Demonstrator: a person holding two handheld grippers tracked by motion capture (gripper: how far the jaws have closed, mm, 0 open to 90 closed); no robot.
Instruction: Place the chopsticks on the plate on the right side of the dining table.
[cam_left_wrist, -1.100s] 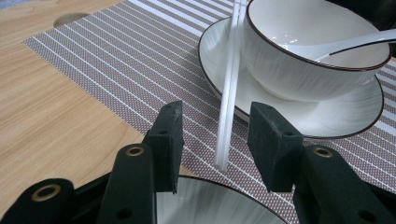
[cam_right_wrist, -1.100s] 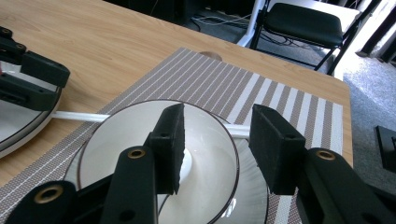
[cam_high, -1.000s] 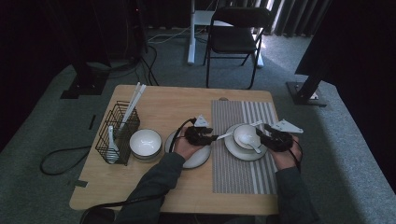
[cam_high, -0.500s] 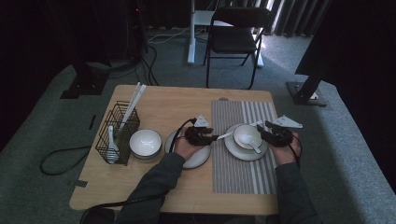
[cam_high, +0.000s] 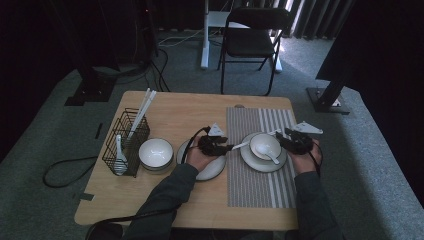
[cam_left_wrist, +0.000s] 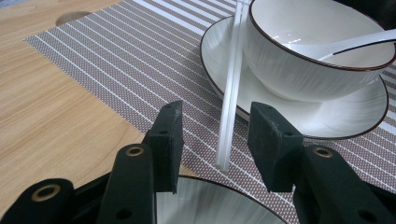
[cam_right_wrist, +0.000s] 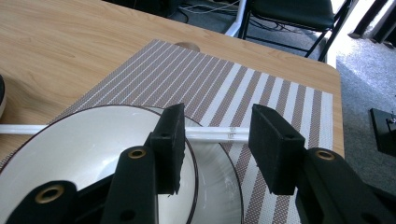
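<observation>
Wooden worktop (cam_high: 200, 107), high view: one striped placemat (cam_high: 260, 185), two plates, two bowls, one wire basket (cam_high: 125, 142) with chopsticks and one spoon, and two tongs, left (cam_high: 225, 148) and right (cam_high: 284, 136), flanking the plate (cam_high: 250, 159) carrying one bowl (cam_high: 265, 145) with one spoon (cam_high: 272, 158). Left tongs view: tongs (cam_left_wrist: 215, 135) released, one pair of white chopsticks (cam_left_wrist: 231, 93) lying untouched between the jaws against the plate rim. Right tongs view: tongs (cam_right_wrist: 217, 140) released above the bowl (cam_right_wrist: 84, 154), the chopsticks (cam_right_wrist: 210, 134) crossing beyond.
</observation>
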